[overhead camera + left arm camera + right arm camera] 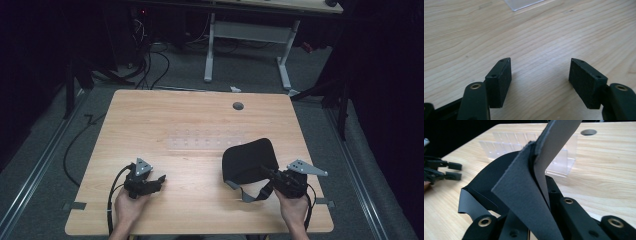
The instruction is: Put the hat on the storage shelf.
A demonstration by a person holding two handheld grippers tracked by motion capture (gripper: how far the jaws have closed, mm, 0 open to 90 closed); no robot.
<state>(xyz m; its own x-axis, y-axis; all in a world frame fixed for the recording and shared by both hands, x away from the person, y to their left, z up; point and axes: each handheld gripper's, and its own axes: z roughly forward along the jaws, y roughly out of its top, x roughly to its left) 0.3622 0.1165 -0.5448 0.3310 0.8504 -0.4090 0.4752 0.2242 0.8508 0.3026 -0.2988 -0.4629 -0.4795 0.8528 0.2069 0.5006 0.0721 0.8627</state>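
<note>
A clear plastic rack (206, 140) sits at the middle of the wooden table (165, 115). A round hole (238, 106) lies above it; a white desk frame (247, 45) stands at top.

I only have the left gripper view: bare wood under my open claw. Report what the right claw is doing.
Observer: The right claw is shut on a grey strap.
Operator: Say what that strap belongs to.
Observer: It seems attached to a black fabric piece lying on the table, right of centre.
Operator: Name the clear corner at my top edge.
Observer: A clear slotted rack, standing near mid-table, beyond the fabric piece.
</note>
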